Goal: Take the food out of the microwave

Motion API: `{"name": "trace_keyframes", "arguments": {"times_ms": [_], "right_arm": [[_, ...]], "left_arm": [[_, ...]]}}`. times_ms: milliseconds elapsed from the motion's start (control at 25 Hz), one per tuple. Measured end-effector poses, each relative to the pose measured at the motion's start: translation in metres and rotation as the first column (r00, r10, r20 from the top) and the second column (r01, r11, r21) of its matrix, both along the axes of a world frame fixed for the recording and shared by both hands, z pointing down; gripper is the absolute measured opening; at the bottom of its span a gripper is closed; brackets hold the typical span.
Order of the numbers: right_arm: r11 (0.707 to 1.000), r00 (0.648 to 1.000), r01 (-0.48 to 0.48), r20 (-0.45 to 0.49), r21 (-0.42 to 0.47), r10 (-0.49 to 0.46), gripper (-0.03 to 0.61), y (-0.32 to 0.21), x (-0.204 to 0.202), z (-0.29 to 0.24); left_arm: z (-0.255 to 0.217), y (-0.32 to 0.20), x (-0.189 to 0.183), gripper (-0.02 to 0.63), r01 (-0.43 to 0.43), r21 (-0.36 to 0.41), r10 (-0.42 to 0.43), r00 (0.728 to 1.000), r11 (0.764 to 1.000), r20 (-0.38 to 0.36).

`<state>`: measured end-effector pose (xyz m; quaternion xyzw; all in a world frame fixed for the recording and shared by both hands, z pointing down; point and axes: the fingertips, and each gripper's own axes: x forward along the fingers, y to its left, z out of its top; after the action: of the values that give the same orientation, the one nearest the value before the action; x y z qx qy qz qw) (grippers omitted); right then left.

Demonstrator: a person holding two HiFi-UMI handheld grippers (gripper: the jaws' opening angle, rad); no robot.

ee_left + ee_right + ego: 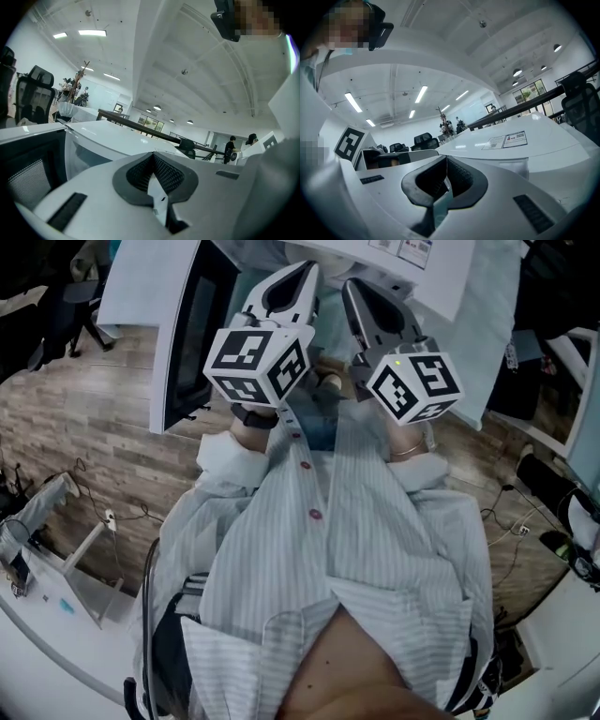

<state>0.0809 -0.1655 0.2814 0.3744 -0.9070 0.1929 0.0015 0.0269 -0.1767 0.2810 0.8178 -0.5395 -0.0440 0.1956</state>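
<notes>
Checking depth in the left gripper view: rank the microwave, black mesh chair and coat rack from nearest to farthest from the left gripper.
1. microwave, just ahead.
2. black mesh chair, far left.
3. coat rack, back left.

Left gripper (153, 160): jaws shut, ribbed pads meeting, nothing between them. Pointing roughly level at a white microwave (117, 138) just beyond the tips. Its white-framed door (28, 164) with a dark mesh window stands at frame left. Black office chair (35, 91) behind. Two people (229, 147) stand far off to the right, under ceiling strip lights (91, 33).
</notes>
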Motion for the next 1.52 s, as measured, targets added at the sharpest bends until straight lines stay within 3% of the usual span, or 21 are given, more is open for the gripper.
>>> {"name": "trace_keyframes", "arguments": {"times_ms": [760,1120,1520], "right_arm": [[0.992,0.998,-0.056,0.004,-0.110,0.057,0.032,-0.041,-0.028,0.054],[0.977,0.995,-0.103,-0.031,-0.187,0.099,0.032,-0.051,-0.027,0.101],[0.948,0.991,-0.132,-0.051,-0.290,0.122,0.032,-0.062,-0.028,0.150]], "left_arm": [[0.054,-0.037,-0.028,0.008,-0.043,-0.103,0.039,0.998,0.994,-0.041],[0.098,-0.047,-0.031,0.008,-0.065,-0.185,0.050,0.995,0.981,-0.085],[0.139,-0.061,-0.039,0.008,-0.066,-0.252,0.046,0.995,0.966,-0.088]]}}
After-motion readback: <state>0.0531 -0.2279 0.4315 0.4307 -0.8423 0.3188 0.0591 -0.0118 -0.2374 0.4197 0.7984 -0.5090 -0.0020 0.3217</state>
